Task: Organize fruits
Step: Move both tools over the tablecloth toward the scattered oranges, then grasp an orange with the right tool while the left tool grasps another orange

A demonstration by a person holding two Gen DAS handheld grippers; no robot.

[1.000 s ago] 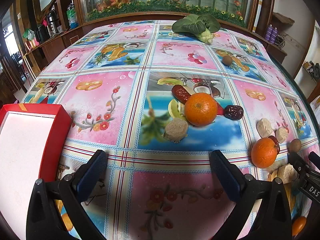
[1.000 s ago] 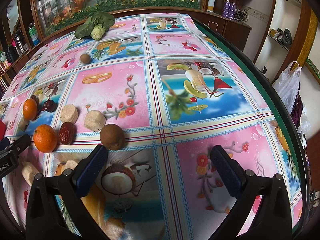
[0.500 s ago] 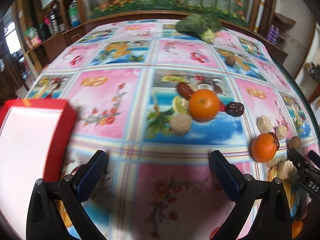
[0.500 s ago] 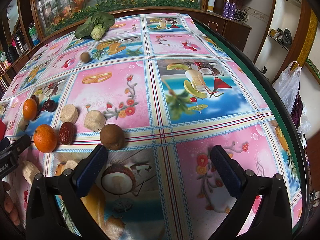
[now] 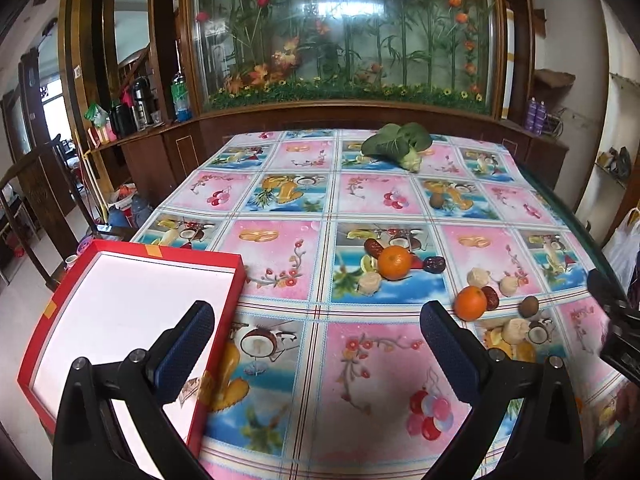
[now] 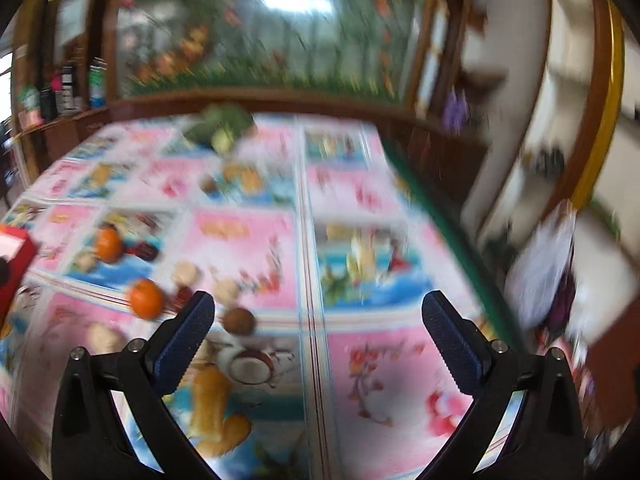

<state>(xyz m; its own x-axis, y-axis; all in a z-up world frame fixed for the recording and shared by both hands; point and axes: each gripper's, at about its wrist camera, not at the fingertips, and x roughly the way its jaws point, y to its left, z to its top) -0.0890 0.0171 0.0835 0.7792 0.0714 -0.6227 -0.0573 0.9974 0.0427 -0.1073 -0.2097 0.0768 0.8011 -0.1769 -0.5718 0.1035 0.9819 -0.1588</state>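
Observation:
Two oranges lie on the patterned tablecloth: one (image 5: 394,262) mid-table, one (image 5: 470,303) nearer right. Red dates (image 5: 434,264), pale lumps (image 5: 369,283) and a brown kiwi (image 5: 529,305) lie around them. A red tray with a white floor (image 5: 224,308) sits at the left, holding nothing I can see. My left gripper (image 5: 316,340) is open and empty, raised above the near table, its left finger over the tray. My right gripper (image 6: 318,330) is open and empty; its view is blurred, with an orange (image 6: 146,298) and the kiwi (image 6: 239,321) ahead left.
A leafy green vegetable (image 5: 398,145) lies at the far edge, with another small brown fruit (image 5: 437,201) nearer. A wooden cabinet with a glass plant display (image 5: 344,40) stands behind the table. The table's right edge (image 6: 452,232) drops off toward a white plastic bag (image 6: 548,268).
Both grippers have lifted and pulled back, so the table looks farther and more of the room shows. The red tray is now more fully in the left view. The right view has blurred.

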